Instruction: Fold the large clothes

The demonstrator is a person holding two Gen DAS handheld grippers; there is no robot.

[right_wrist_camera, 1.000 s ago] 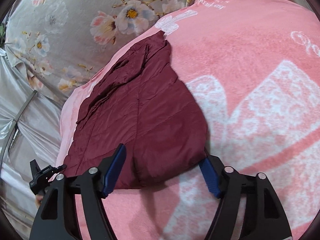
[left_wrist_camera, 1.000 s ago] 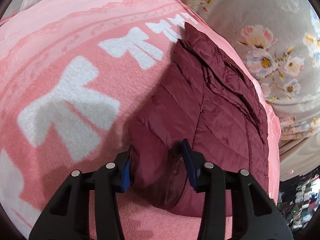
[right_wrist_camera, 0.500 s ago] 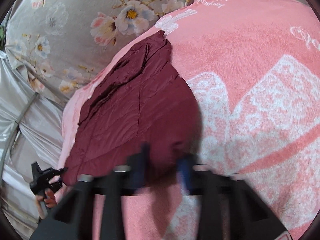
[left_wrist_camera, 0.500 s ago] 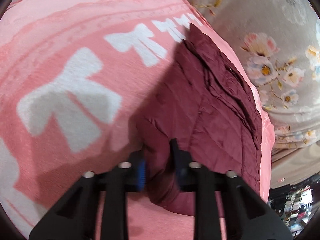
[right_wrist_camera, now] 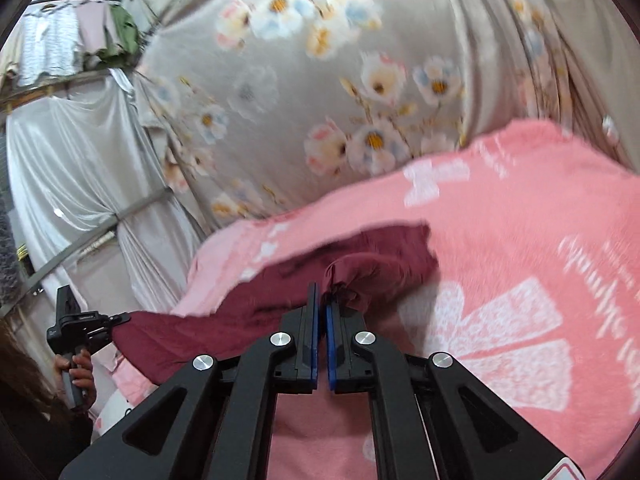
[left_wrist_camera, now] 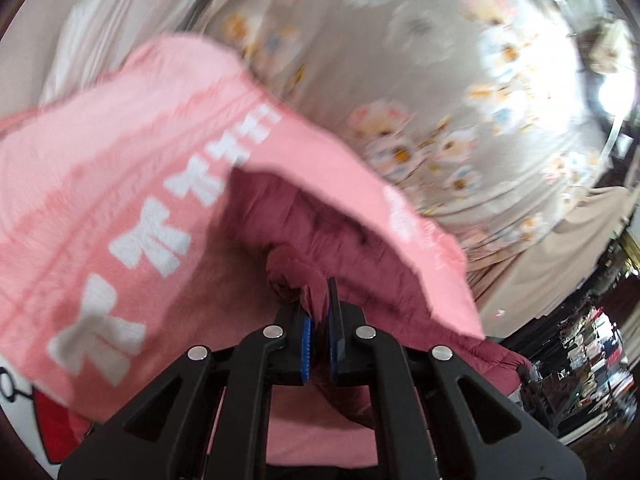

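A dark red quilted jacket (left_wrist_camera: 340,240) lies on a pink blanket with white bows (left_wrist_camera: 120,184). My left gripper (left_wrist_camera: 319,312) is shut on a bunched corner of the jacket and holds it lifted. My right gripper (right_wrist_camera: 321,308) is shut on another bunched corner of the jacket (right_wrist_camera: 372,268), also raised. In the right wrist view the jacket stretches left to the left gripper (right_wrist_camera: 76,324) held in a hand. Part of the pink blanket (right_wrist_camera: 520,240) rises up with the jacket. Both views are blurred by motion.
A grey floral curtain (right_wrist_camera: 340,80) hangs behind the bed. A white drape (right_wrist_camera: 80,160) hangs at the left. Cluttered shelves (left_wrist_camera: 580,360) show at the lower right of the left wrist view.
Both grippers closed on the jacket's near corners, then lifted them up off the blanket. The views tilted up toward the curtain and a fold of blanket rose too.
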